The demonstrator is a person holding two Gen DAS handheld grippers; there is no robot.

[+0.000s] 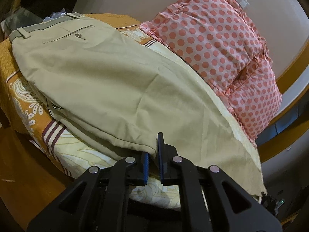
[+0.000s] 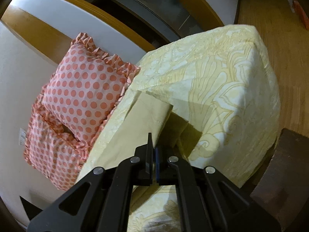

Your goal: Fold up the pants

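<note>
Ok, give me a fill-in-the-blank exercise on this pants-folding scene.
1. The khaki pants lie on a bed, with two ____-dotted pillows beside them.
2. The left tool grips the pants' ____ edge.
3. The back pocket closes with a ____.
4. The right tool is shut on the ____.

Missing words: pink; lower; button; pants
</note>
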